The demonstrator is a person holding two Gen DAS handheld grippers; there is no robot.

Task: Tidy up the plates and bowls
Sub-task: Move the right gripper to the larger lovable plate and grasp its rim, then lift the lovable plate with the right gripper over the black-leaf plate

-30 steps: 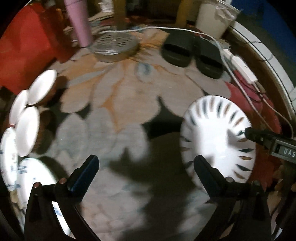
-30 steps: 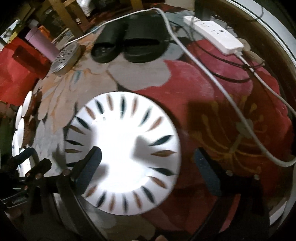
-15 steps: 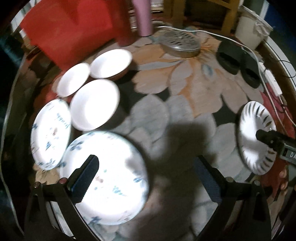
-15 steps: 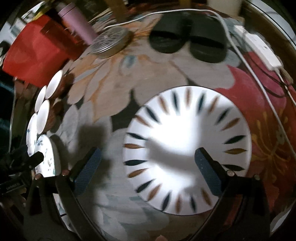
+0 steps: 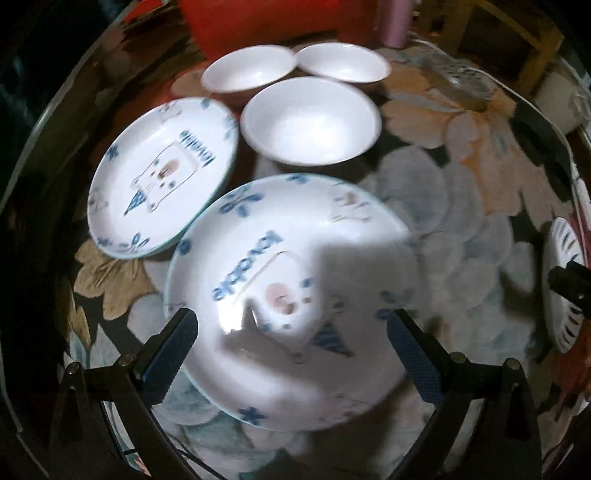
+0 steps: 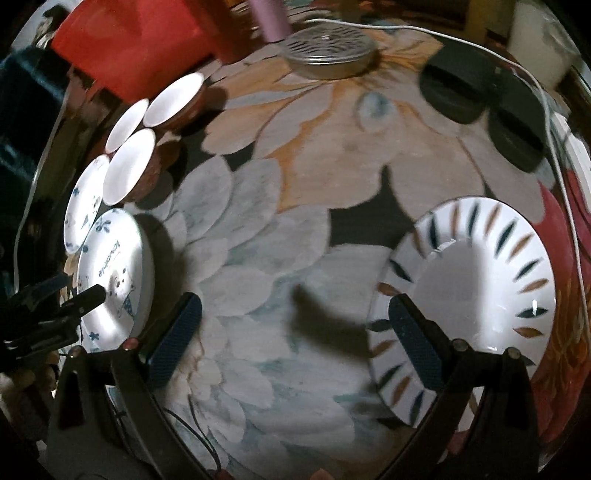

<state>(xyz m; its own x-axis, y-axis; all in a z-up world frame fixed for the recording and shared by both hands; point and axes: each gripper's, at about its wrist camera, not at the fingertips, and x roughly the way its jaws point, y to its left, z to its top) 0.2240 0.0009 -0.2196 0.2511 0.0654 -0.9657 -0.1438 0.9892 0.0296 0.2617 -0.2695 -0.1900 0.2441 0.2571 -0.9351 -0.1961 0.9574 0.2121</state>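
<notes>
- You have three white bowls: a large one (image 5: 311, 122) and two smaller ones behind it (image 5: 247, 72), (image 5: 343, 62).
- You have two blue-patterned plates with a cartoon print: one near (image 5: 291, 299), one to its left (image 5: 162, 177).
- You have one plate with dark and tan rim dashes (image 6: 476, 291).
- You have two black slippers (image 6: 454, 88), (image 6: 517, 125).
- You have one perforated metal lid (image 6: 328, 53).
- You have one pink tumbler (image 6: 271, 16).
- You have two grippers, one in each view (image 5: 293, 354), (image 6: 295, 339).

Blue word "lovable" on the near cartoon plate (image 5: 291, 295); similar lettering on the far plate (image 5: 162, 181) unreadable.
</notes>
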